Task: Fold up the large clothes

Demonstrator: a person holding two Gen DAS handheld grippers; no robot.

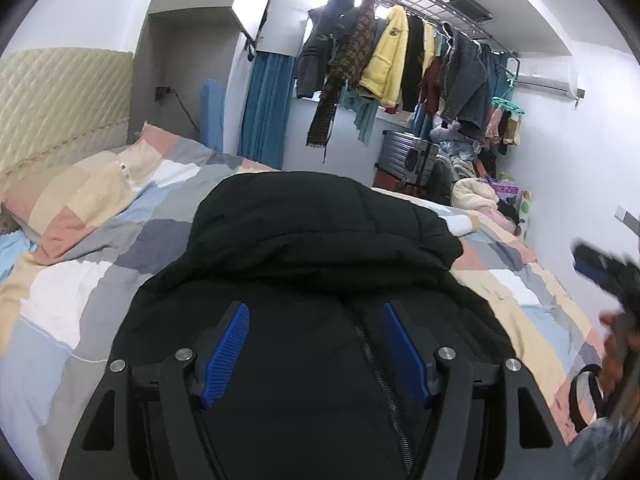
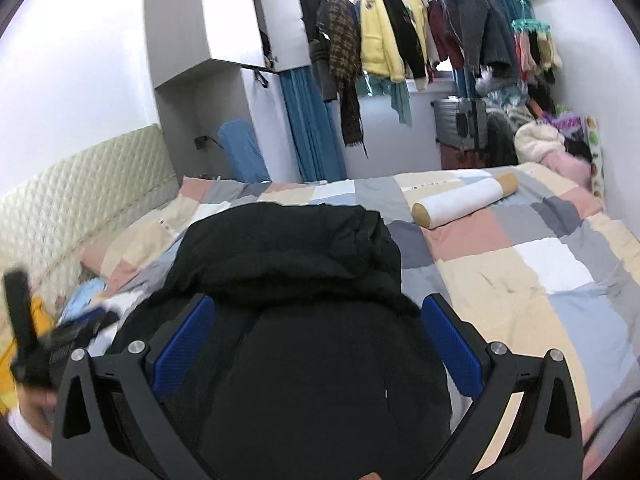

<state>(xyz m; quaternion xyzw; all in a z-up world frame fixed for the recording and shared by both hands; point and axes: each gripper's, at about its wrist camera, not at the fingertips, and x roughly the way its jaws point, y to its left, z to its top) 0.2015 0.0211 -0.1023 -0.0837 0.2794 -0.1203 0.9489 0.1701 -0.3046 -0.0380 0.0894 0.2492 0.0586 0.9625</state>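
Observation:
A black hooded puffer jacket (image 1: 320, 248) lies on the patchwork bed cover (image 1: 80, 292), hood at the far end and front zipper (image 1: 380, 376) facing up. My left gripper (image 1: 316, 312) hovers over the jacket's chest, its blue pads (image 1: 228, 352) spread apart with nothing pinched between them. In the right wrist view the same jacket (image 2: 304, 264) fills the centre. My right gripper (image 2: 318, 304) stands wide open above it, pads (image 2: 452, 344) on either side of the body. Each gripper shows blurred at the edge of the other's view: the right gripper (image 1: 600, 268) and the left gripper (image 2: 24, 320).
A padded headboard (image 1: 56, 100) and pillow (image 1: 80, 196) lie to the left. A white bolster roll (image 2: 464, 200) rests on the bed cover (image 2: 540, 272). Hanging clothes (image 1: 392, 64), a suitcase (image 1: 408, 156) and a heap of garments (image 2: 548, 140) crowd the far wall.

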